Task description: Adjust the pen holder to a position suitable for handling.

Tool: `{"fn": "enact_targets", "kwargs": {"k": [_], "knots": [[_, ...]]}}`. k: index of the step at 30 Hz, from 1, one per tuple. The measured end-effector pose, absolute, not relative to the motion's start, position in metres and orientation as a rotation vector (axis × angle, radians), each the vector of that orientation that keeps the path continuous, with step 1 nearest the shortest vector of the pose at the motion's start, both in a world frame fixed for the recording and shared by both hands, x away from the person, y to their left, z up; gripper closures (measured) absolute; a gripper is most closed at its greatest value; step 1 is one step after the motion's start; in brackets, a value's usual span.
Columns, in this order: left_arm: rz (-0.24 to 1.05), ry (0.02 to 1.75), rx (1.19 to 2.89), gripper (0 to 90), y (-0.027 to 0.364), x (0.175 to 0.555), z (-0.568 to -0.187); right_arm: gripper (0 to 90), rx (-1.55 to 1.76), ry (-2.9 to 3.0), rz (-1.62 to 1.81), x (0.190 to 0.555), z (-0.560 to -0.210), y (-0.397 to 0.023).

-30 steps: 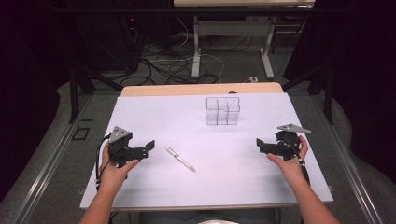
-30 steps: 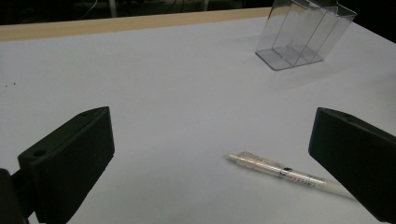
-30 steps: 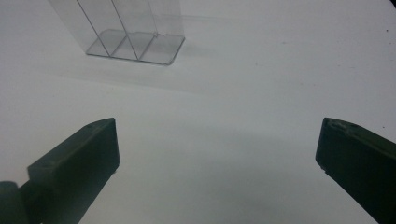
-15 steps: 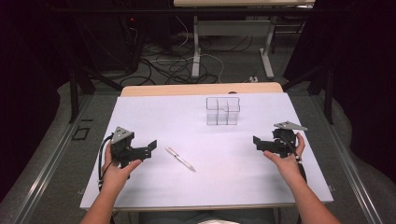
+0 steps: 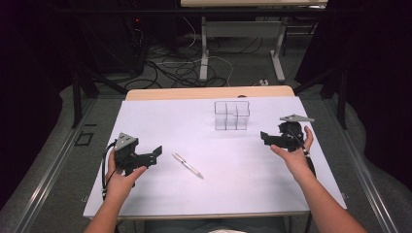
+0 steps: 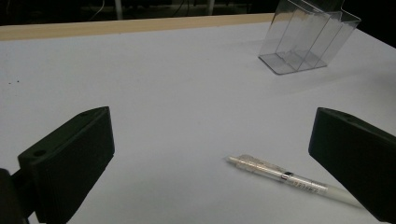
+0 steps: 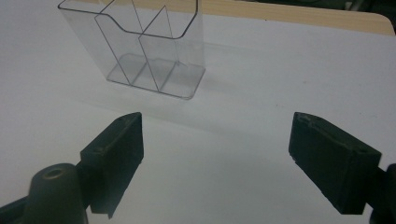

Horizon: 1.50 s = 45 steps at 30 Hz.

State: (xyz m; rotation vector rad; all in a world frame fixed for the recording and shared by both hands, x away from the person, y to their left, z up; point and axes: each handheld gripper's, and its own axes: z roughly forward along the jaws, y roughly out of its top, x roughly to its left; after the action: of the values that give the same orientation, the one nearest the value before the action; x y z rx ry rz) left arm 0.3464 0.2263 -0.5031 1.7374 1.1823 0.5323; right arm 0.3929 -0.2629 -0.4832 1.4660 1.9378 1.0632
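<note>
A white and clear pen [image 5: 187, 165] lies flat on the white table [image 5: 209, 194], left of the middle. My left gripper [image 5: 156, 151] is held just left of the pen, jaws open and pointing at it. In the left gripper view the pen [image 6: 289, 177] lies low between the open jaws, near the right one, untouched. A clear divided holder [image 5: 232, 115] stands upright at the back. My right gripper [image 5: 265, 137] hovers to its right, open. Its jaws have just been closing a little with nothing between them. The holder [image 7: 144, 46] stands ahead in the right gripper view.
The table's wooden back edge [image 5: 209, 92] runs behind the holder. Beyond it are a dark floor with cables [image 5: 184, 68] and the legs of another table [image 5: 204, 48]. Bare white surface lies between the pen and the right hand.
My right gripper has risen slightly and moved left and farther back, closer to the holder. My left gripper and the pen have stayed put.
</note>
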Motion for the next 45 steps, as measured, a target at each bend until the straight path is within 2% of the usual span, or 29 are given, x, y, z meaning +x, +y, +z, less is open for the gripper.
{"fn": "enact_targets", "kwargs": {"k": [5, 13, 29, 36, 45], "knots": [[0.543, 1.194, 1.724, 0.1, 0.229, 0.346, -0.503, 20.7, 1.472, 1.963, 1.087, 0.402, -0.472, -0.254], [0.539, 1.202, 1.720, 0.3, 0.230, 0.347, -0.504, 33.0, 1.418, 1.974, 1.131, 0.415, -0.457, -0.247], [0.530, 1.212, 1.715, 0.3, 0.231, 0.348, -0.505, 41.4, 1.379, 2.020, 1.038, 0.448, -0.421, -0.236], [0.531, 1.213, 1.719, 0.3, 0.232, 0.349, -0.506, 43.9, 1.372, 2.041, 1.009, 0.463, -0.415, -0.226], [0.527, 1.221, 1.719, 0.3, 0.232, 0.349, -0.506, 54.5, 1.401, 2.011, 0.984, 0.481, -0.419, -0.220]]}}
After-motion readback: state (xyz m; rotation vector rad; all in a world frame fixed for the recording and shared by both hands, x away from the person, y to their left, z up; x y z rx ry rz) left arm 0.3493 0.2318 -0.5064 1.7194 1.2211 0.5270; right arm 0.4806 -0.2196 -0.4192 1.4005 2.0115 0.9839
